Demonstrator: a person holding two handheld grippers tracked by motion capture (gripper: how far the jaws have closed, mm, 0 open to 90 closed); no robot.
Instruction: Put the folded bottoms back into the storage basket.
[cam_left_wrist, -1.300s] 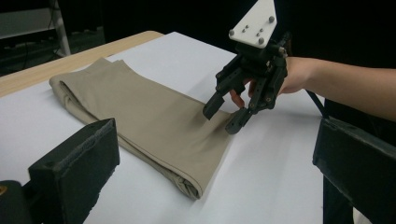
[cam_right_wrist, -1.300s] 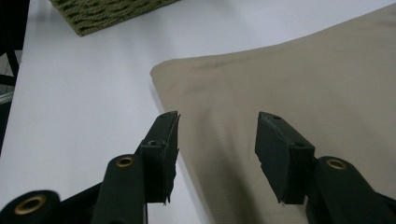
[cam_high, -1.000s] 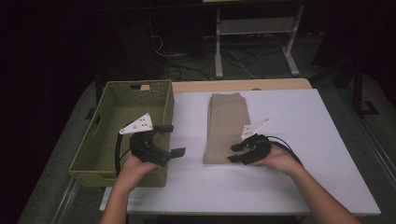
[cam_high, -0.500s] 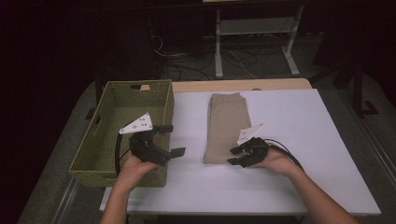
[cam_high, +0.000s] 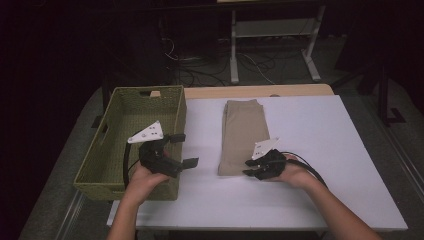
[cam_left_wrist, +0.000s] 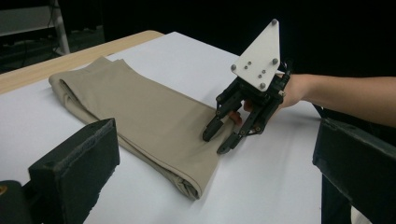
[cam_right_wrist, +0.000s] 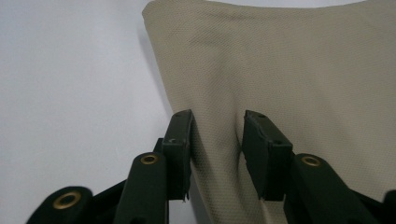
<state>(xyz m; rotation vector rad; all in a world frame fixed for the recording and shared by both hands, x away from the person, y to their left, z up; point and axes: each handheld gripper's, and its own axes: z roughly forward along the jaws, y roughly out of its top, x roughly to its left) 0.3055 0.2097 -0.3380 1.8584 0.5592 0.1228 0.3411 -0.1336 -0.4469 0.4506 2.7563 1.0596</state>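
While the left tongs (cam_high: 182, 149) hover spread beside the basket (cam_high: 118, 107), the right tongs (cam_right_wrist: 217, 142) have been closing, a ridge of the folded trousers (cam_high: 243, 135) bunched between them, probably to lift them off the bench (cam_high: 310, 210).

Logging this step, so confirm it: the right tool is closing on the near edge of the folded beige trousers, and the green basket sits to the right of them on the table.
One error: the green basket sits left of the folded beige trousers, beside the left tool, as the high view shows. The rest holds: the right tool has just been closing on their near edge, fabric between its pads.
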